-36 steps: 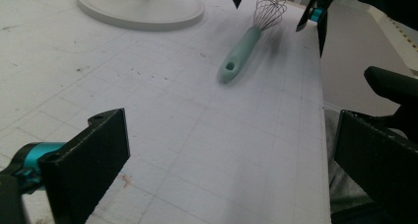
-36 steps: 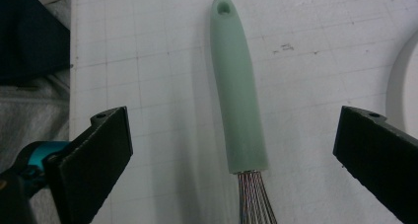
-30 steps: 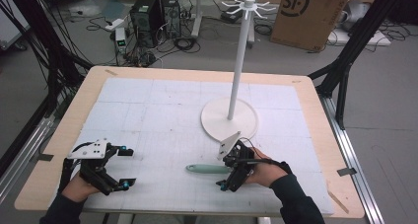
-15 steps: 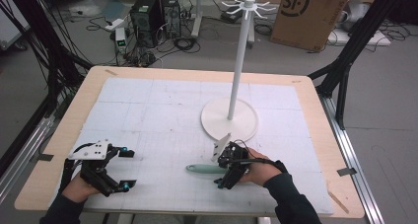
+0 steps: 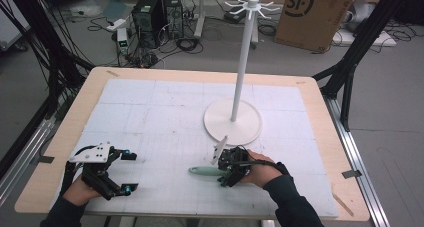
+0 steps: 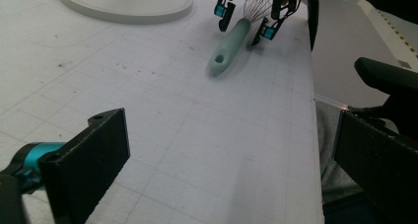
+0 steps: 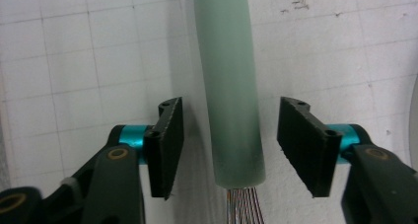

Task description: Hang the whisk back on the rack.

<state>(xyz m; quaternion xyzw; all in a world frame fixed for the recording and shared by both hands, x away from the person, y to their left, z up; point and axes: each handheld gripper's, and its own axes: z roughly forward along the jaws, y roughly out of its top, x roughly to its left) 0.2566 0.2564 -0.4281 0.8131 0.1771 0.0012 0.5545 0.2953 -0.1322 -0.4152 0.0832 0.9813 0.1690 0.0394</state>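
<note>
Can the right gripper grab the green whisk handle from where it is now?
Probably yes. The right gripper already has the whisk's green handle between its jaws. They have just been closing, with small gaps left on both sides. Nothing blocks them.

High view looks down over the table (image 5: 150, 87); both gripper views sit close, sharing the whisk (image 6: 229, 46).

Both grippers are black frames with flat, ribbed black pads on teal cylindrical mounts and brass-coloured pivot screws. The left gripper (image 5: 102, 169) carries a grey three-cornered plate on top; the right gripper (image 5: 231, 167) trails a black cable. The person wears dark sleeves (image 5: 292, 204).
</note>
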